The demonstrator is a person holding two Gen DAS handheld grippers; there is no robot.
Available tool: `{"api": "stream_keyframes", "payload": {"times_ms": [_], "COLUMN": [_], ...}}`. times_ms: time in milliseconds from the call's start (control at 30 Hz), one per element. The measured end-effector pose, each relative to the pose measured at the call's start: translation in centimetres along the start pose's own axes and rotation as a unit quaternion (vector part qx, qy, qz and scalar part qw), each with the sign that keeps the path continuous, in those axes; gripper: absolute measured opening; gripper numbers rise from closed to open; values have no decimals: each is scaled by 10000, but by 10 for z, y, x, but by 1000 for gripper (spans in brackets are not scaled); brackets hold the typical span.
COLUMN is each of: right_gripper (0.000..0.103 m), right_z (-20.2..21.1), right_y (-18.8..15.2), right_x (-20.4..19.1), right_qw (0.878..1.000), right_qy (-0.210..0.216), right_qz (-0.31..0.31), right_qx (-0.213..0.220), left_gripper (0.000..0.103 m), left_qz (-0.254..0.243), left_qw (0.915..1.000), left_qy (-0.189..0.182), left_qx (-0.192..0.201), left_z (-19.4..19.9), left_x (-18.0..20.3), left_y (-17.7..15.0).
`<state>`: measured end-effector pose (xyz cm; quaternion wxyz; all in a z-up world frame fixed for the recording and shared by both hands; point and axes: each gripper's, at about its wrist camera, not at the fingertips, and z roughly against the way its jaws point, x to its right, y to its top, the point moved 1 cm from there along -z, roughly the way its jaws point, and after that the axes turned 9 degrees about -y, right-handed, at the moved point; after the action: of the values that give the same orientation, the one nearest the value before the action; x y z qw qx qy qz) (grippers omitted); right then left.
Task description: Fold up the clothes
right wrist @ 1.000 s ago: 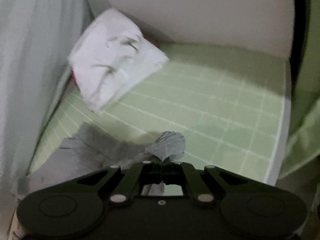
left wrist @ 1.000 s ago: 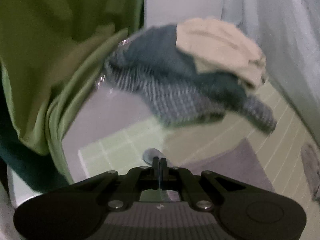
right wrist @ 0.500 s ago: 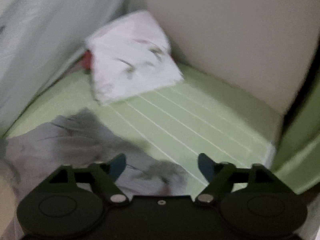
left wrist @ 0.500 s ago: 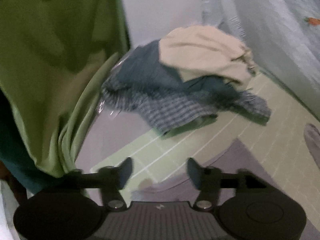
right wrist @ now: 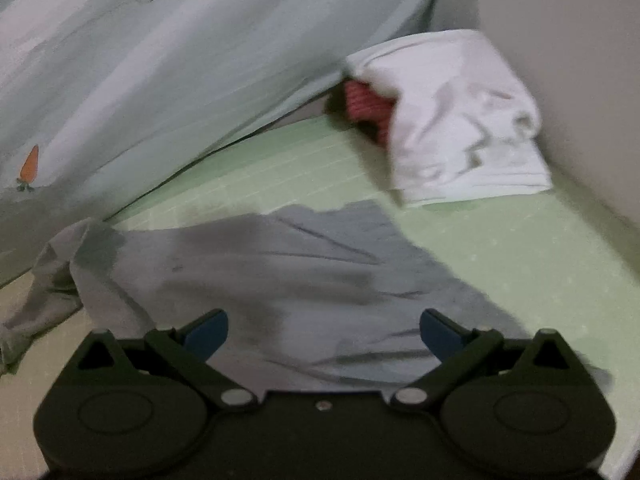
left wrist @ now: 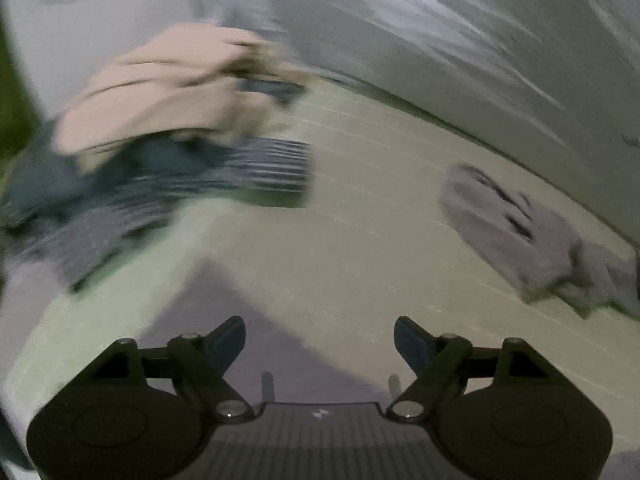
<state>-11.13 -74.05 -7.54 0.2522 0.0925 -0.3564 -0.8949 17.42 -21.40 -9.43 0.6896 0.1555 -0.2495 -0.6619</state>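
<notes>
A grey garment (right wrist: pixel 280 280) lies spread flat on the green striped bed sheet (right wrist: pixel 520 248), right in front of my right gripper (right wrist: pixel 324 330), which is open with nothing between its fingers. In the left wrist view the same grey garment (left wrist: pixel 256 344) shows as a dark corner just ahead of my open, empty left gripper (left wrist: pixel 320 338), and a rumpled grey part (left wrist: pixel 516 220) lies at the right. The left view is blurred by motion.
A pile of clothes, beige (left wrist: pixel 160 84) on top of blue striped ones (left wrist: pixel 160 184), sits at the left. A folded white garment (right wrist: pixel 460 120) with a red item (right wrist: pixel 366 106) under it rests by the wall. A pale curtain with carrot prints (right wrist: pixel 160 60) hangs along the bed's far side.
Both grippers opened and let go of the grey garment, which now lies spread on the bed. Both views have swung, the left toward the right, the right toward the left.
</notes>
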Motion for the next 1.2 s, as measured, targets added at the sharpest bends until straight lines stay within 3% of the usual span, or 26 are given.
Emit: {"api": "stream_keyframes", "payload": {"times_ms": [133,267,400,467,567,600,733,867,967,1133,1200], "right_gripper": [103,103,103,103,103,103,103,103,103,103,103], "right_z": [-22,-38,-45,-44,-43,-42,-40,-38,-37,-35,-35], "right_y": [5,7,7,6,4,3,0,-3,-5,-12,-14], "right_x": [-17,-29,-37,-38,-37,-37,-37,-36,-36,-36,-37], "right_qw": [9994,9981,9981,9981,9980,9980,9979,9979,9978,9976,9974], "right_qy": [-93,-202,-289,-310,-318,-320,-330,-340,-347,-305,-271], "right_qz": [-215,-378,-171,-160,-159,-158,-157,-155,-154,-170,-184], "right_qx": [-239,-452,-507,-517,-521,-523,-529,-535,-539,-601,-642], "left_gripper": [82,82,82,72,25,2,1,1,1,2,7], "left_qz": [-326,-783,-1142,-1200,-1186,-1162,-954,-521,-116,557,760], "left_qw": [9979,9906,9848,9846,9843,9842,9891,9965,9991,9951,9917], "left_qy": [-524,-1063,-1177,-1104,-1089,-1107,-1048,-622,-197,514,769], "left_qx": [-192,-354,-567,-625,-730,-744,-391,213,371,630,690], "left_z": [-30,-53,-79,-88,-95,-96,-79,-44,-28,0,8], "left_x": [42,90,127,137,142,141,119,67,27,-41,-62], "left_y": [16,24,27,29,33,34,44,62,64,68,68]}}
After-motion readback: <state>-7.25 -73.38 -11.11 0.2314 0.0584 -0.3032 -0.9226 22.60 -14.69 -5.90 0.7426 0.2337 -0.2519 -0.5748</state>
